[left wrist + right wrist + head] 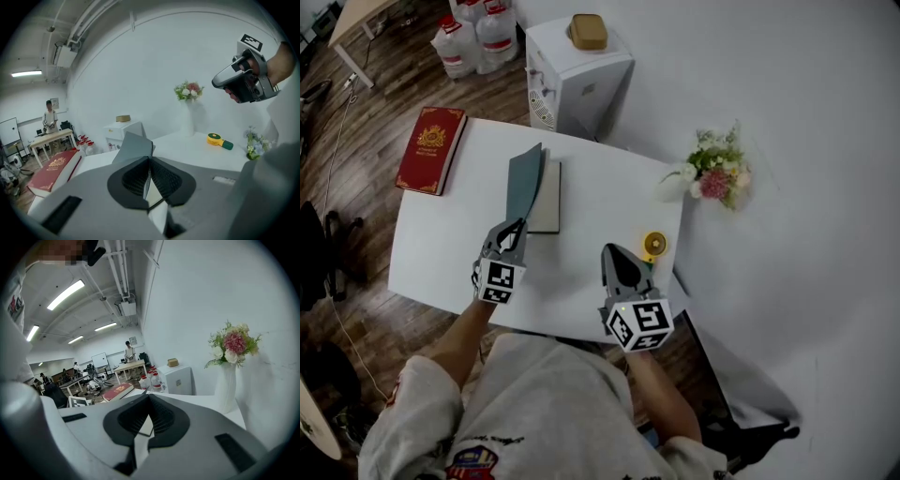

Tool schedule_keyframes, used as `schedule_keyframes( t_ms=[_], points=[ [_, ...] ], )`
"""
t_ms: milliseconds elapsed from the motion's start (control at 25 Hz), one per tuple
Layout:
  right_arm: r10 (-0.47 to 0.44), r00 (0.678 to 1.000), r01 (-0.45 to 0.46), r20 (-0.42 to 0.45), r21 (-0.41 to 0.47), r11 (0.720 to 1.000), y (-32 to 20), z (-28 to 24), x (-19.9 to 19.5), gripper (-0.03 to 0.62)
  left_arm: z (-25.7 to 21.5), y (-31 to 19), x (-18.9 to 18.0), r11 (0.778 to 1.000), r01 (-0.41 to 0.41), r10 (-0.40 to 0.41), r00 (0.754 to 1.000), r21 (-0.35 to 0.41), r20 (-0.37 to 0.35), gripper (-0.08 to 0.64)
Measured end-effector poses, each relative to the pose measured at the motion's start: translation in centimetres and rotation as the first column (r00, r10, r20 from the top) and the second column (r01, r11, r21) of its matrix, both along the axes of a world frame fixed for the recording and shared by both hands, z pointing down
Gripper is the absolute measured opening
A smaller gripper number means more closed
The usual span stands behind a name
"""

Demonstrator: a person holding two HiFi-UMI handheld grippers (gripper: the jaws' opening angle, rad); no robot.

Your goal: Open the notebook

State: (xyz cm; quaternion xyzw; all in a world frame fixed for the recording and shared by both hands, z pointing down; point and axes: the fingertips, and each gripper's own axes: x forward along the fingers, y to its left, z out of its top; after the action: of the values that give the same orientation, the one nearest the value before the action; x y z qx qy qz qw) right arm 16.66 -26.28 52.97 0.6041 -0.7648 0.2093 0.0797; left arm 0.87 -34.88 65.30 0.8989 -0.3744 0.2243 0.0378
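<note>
Left hand-held gripper is clamped on the upright cover. I'd arc it over leftward, gently. Right hand-held gripper, jaws together and empty, could pin the notebook.

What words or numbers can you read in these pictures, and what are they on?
No text here can be read.
Red book: gold crest, any lettering too small to read.
Shirt print: too blurred.
Bottle labels: too small.
Square markers: patterns, not words.
Notebook: no writing shows on its grey cover.
</note>
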Motion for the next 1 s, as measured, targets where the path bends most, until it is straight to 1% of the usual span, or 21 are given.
schedule_keyframes(
  t_ms=[360,680,1000],
  points=[
    [-0.043,0.999,0.043,-0.003,-0.006,0.999,-0.7,-0.1,-1.9,-0.005,-0.1,0.2,-2.5,0.997,0.076,-0.077,0.997,-0.022,-0.03,0.015],
    [-0.073,0.997,0.073,-0.003,-0.013,0.997,-0.9,0.2,-3.2,-0.005,0.0,0.3,-4.1,0.992,0.122,-0.123,0.991,-0.031,-0.048,0.014],
    [-0.097,0.995,0.097,-0.004,-0.012,0.995,-1.0,0.1,-4.1,-0.005,0.0,0.1,-5.8,0.978,0.199,-0.205,0.973,-0.071,-0.106,0.014]
  ],
)
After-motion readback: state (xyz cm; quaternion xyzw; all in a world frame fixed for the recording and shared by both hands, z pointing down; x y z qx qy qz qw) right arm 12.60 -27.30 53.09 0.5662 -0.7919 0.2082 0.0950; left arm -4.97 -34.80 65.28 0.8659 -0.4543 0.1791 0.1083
